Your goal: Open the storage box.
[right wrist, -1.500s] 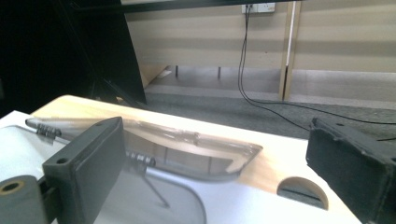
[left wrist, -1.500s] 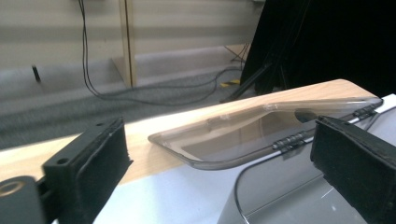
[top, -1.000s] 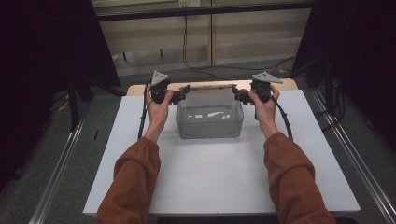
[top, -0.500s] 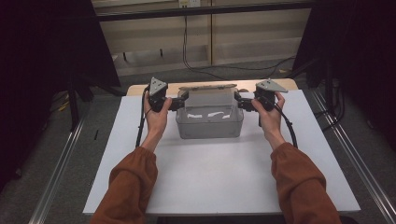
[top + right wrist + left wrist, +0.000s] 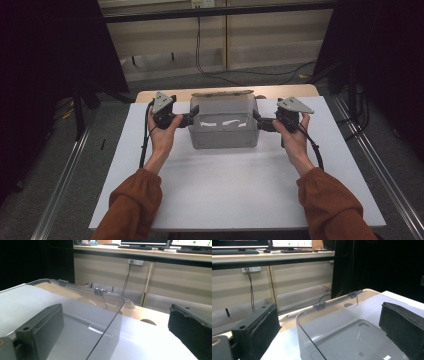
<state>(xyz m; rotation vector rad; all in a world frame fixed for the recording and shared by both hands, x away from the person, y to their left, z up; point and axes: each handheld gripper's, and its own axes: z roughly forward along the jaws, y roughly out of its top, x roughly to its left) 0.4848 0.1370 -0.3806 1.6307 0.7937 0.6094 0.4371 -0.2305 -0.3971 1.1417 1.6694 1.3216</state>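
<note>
Clear plastic box (image 5: pixel 224 122), lid hinged open, sits at the tabletop's (image 5: pixel 220 195) far edge, centred. Looks light, rigid, thin-walled, slick; best taken by its end walls. Left gripper (image 5: pixel 186 120) and right gripper (image 5: pixel 260 121) straddle those walls, jaws wide apart, nothing clamped yet.

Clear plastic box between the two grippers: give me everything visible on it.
The clear plastic box is a rectangular, see-through, greyish bin with rounded corners, and it looks empty. Its hinged lid is open and tipped back over the far edge, with two dark hinges along the back rim. It stands upright at the far middle of the white table. The left gripper and right gripper straddle the box's side walls, one jaw inside and one outside, with gaps showing in both gripper views.
</note>
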